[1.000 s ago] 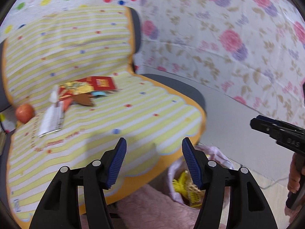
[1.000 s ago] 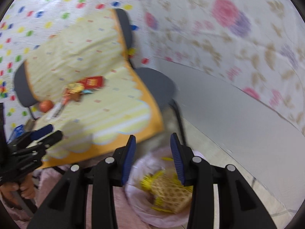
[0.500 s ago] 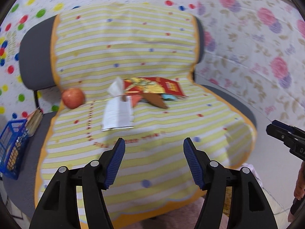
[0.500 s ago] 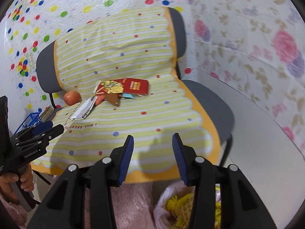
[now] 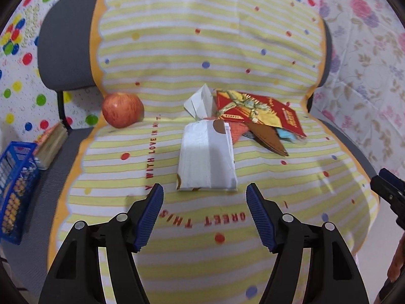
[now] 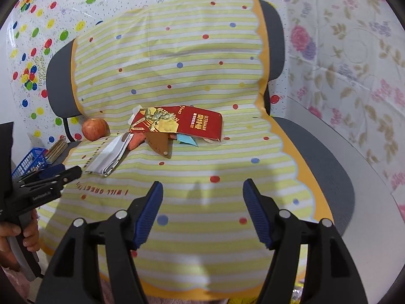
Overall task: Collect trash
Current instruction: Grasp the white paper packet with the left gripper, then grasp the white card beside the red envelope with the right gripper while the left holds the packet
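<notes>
We look along both claws at a grey chair (image 6: 319, 157) draped with a yellow-striped cloth (image 5: 202, 50). The left claw (image 5: 204, 204) hangs over the front of the seat with its jaws opening and nothing between them; just beyond its tips lies a white tissue pack (image 5: 206, 157), a tissue (image 5: 200, 101) standing up at its far end. The right claw (image 6: 202, 200) also has its jaws opening, and only bare cloth shows between them. The trash sits mid-seat: a red packet (image 6: 200, 124) printed with gold, overlapping a brown wrapper (image 6: 158, 143), an orange scrap (image 6: 135, 140) and a light-blue scrap (image 6: 186, 139), all touching in one heap just right of the tissue pack. A red apple (image 5: 122, 110) rests apart at the left, near the backrest. A blue basket (image 5: 15, 190) stands at the far left.
</notes>
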### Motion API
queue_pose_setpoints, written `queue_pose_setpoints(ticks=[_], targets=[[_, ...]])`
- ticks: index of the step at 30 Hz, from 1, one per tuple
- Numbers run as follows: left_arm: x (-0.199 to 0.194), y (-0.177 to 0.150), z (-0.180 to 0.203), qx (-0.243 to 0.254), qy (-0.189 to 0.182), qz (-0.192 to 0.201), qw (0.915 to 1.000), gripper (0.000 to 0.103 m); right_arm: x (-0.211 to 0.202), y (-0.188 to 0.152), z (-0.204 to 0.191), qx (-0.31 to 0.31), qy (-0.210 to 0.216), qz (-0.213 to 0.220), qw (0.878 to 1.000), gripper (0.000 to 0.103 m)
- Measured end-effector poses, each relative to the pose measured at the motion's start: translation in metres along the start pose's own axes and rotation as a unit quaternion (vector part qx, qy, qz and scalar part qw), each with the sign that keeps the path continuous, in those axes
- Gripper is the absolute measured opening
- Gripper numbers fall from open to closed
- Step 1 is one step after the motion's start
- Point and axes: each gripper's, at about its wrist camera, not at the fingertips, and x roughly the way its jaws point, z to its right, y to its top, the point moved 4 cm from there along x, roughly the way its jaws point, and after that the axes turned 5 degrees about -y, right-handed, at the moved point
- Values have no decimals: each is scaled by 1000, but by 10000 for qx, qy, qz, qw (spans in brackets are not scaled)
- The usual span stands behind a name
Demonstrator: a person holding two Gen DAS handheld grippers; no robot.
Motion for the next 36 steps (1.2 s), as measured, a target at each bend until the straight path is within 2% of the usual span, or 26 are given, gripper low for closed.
queue_pose_setpoints(ticks=[8,10,14,17,19,20,21,22,26,29,36], targets=[[47,21,-5,-227,-39,-339,9992,68,11,7,3,-26,-4,2,10000,65],[59,19,-4,-196,-116,-536,9983,68,13,6,4,-31,-16,-31,10000,65],[66,16,-3,33,84,-660,9978,67,14,1,5,-35,-45,-88,9999,65],[65,15,-4,151,240,-688,9972,57,12,0,2,-62,-33,-101,9999,65],[62,14,-8,117,300,-641,9974,43,9,-1,0,-92,-24,-91,9999,65],[59,13,-11,58,254,-608,9978,40,8,-1,-2,-119,-19,-84,9999,65],[54,12,-14,-12,149,-567,9983,32,7,-1,-3,-139,-18,-81,9999,65],[50,12,-15,-36,86,-517,9986,30,7,-1,-5,-161,-15,-74,9998,65],[17,12,-16,118,48,-11,9999,28,7,2,-12,-266,6,-55,9996,65],[-7,15,-23,41,-10,246,9997,28,15,7,-18,-370,15,-58,9993,68],[-23,28,-30,-12,-102,442,9990,28,63,26,-29,-747,-101,-90,9971,69]])
